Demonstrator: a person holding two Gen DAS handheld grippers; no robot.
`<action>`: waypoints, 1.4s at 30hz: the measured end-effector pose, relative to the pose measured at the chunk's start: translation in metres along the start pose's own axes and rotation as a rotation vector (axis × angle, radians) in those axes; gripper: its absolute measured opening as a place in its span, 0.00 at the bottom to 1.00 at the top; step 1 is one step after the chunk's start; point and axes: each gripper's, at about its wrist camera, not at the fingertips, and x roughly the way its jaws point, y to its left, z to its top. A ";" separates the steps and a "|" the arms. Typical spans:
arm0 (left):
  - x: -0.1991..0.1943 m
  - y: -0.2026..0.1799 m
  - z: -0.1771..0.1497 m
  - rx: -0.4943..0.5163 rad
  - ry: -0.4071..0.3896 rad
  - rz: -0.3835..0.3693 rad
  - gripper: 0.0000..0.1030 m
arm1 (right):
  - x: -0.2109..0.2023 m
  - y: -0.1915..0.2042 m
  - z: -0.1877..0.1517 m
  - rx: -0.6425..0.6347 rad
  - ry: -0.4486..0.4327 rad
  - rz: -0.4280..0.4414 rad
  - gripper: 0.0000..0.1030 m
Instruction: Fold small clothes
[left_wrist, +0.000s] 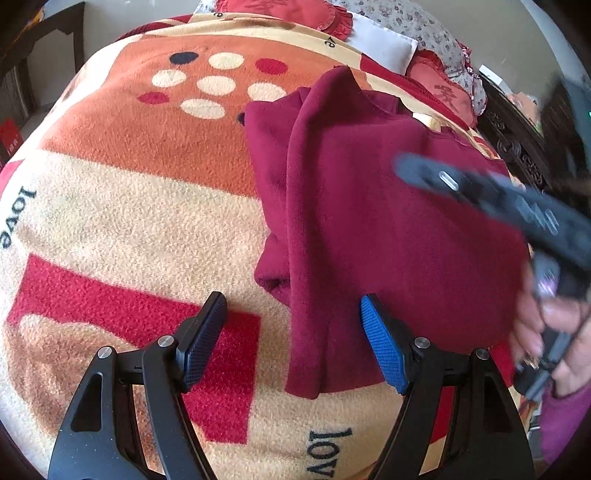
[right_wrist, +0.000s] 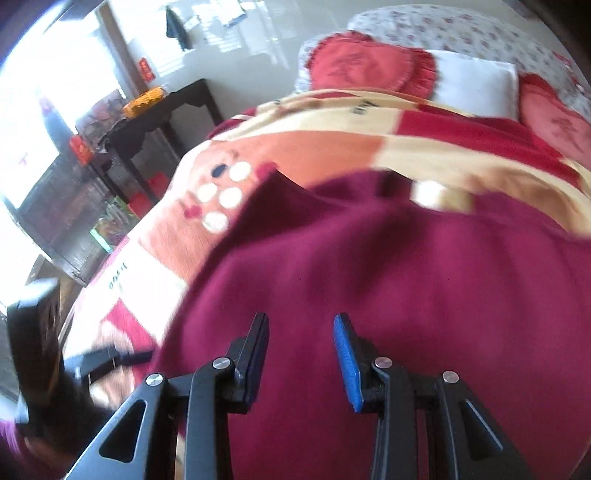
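A dark red fleece garment (left_wrist: 369, 206) lies on a patterned blanket (left_wrist: 129, 206), with one long sleeve folded down its left side toward me. My left gripper (left_wrist: 293, 339) is open just above the lower end of that sleeve, holding nothing. My right gripper (right_wrist: 301, 354) is open over the garment's body (right_wrist: 388, 277) and holds nothing. It also shows blurred in the left wrist view (left_wrist: 498, 199) at the garment's right edge, held by a hand (left_wrist: 546, 332).
The blanket covers a bed with red heart pillows (right_wrist: 369, 70) and a white pillow (right_wrist: 476, 81) at the far end. A dark side table (right_wrist: 159, 114) and a dark cabinet (right_wrist: 66, 218) stand to the bed's left.
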 end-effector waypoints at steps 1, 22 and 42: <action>0.000 0.000 0.000 0.000 -0.001 -0.002 0.73 | 0.008 0.004 0.007 -0.005 -0.002 0.005 0.34; -0.003 0.016 -0.011 -0.038 -0.029 -0.059 0.74 | 0.078 0.027 0.071 -0.047 0.089 -0.034 0.34; -0.012 0.035 -0.021 -0.070 -0.061 -0.110 0.74 | 0.114 0.093 0.056 -0.303 0.208 -0.246 0.70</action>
